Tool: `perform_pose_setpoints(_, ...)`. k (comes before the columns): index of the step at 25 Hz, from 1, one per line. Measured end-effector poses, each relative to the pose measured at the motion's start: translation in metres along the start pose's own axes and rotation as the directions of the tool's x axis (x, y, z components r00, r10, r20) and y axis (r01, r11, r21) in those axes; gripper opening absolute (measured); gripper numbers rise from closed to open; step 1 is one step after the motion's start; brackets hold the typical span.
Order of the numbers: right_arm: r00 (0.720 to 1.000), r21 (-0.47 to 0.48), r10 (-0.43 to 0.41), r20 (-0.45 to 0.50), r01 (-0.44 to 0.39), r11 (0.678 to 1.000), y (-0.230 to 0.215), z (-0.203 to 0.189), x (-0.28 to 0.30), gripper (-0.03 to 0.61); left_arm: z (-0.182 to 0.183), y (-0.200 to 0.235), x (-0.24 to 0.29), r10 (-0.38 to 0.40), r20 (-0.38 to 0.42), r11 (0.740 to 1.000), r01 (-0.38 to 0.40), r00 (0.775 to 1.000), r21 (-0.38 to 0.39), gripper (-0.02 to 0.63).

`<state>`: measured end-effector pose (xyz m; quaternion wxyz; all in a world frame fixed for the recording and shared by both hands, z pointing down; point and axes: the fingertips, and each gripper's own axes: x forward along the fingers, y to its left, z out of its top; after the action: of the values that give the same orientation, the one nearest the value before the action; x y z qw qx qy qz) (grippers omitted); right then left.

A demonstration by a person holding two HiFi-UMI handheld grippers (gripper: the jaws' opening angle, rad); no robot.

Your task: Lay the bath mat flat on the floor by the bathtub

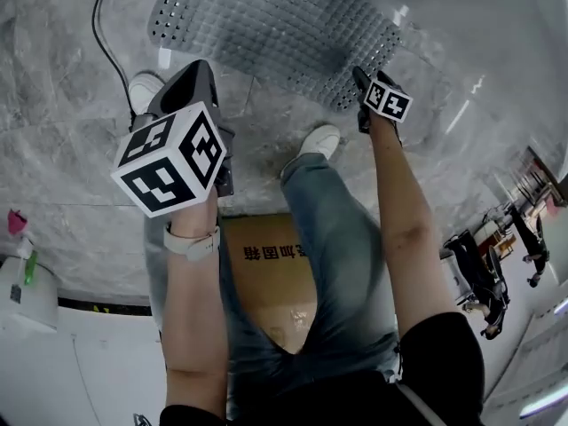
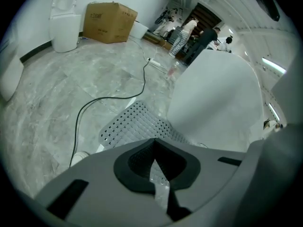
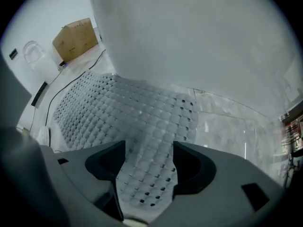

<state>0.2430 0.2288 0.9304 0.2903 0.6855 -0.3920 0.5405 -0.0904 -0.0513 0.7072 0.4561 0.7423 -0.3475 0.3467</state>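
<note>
Bath mat (image 1: 275, 29): one, flat on the floor (image 1: 71, 149), upper centre of head view
Long axis: left to right, dipping rightward
Left gripper (image 2: 154, 163): jaws together, empty
Right gripper (image 3: 146, 167): jaws wide, above mat

Open floor (image 1: 53, 149) lies left of the bath mat (image 1: 275, 34), crossed by a black cable (image 2: 144, 79); the bathtub (image 3: 189, 32) walls off the mat's far side.

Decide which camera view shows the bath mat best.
The right gripper view: the bath mat fills it, squares and holes clear. The head view crops its far side; the left gripper view catches only one end.
</note>
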Motion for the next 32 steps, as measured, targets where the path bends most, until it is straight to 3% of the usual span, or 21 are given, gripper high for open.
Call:
perform_pose_setpoints(4,0.995,0.064,0.066,-0.077,-0.061,0.996,-0.015,-0.043,0.015,0.336,-0.007,-0.014,0.003,0.000,0.003,0.998,0.000,1.000,0.057,0.018)
perform_pose_setpoints(8,0.976,0.185,0.179,-0.123,-0.155,0.970,-0.013,-0.071,0.038,0.336,-0.022,-0.027,0.009,0.001,-0.023,0.996,0.001,1.000,0.085,0.018)
perform_pose_setpoints(11,0.981,0.196,0.167,-0.097,-0.146,0.970,-0.021,-0.078,0.048,0.344,-0.023,-0.040,0.016,-0.009,-0.028,0.994,0.012,1.000,0.107,0.018)
perform_pose_setpoints(14,0.986,0.157,0.122,-0.117,-0.103,0.982,-0.030,-0.079,0.050,0.243,-0.019,-0.044,0.020,-0.006,-0.024,0.992,0.009,1.000,0.123,0.018)
perform_pose_setpoints(17,0.976,0.187,0.154,-0.152,-0.125,0.974,-0.026,-0.078,0.047,0.288,-0.014,-0.046,0.023,0.008,-0.012,0.993,-0.007,1.000,0.115,0.018)
perform_pose_setpoints(19,0.974,0.196,0.165,-0.154,-0.134,0.971,-0.025,-0.070,0.039,0.266,-0.009,-0.050,0.026,0.012,-0.007,0.992,-0.011,1.000,0.128,0.018)
perform_pose_setpoints(22,0.974,0.176,0.188,-0.127,-0.165,0.970,-0.020,-0.048,0.022,0.173,-0.005,-0.052,0.026,0.024,-0.008,0.981,-0.022,1.000,0.192,0.018)
perform_pose_setpoints(25,0.970,0.122,0.226,-0.090,-0.214,0.969,-0.007,-0.024,-0.004,0.027,-0.009,-0.056,0.022,0.016,-0.023,0.977,-0.011,1.000,0.214,0.017)
perform_pose_setpoints(28,0.946,0.088,0.322,-0.033,-0.319,0.944,0.018,0.002,-0.035,0.025,-0.016,-0.078,0.021,-0.036,-0.045,0.987,0.043,0.998,0.158,0.017)
perform_pose_setpoints(32,0.920,0.025,0.387,0.062,-0.389,0.921,0.048,0.044,-0.087,0.025,-0.016,-0.114,0.010,-0.051,-0.076,0.969,0.068,0.996,0.238,0.017)
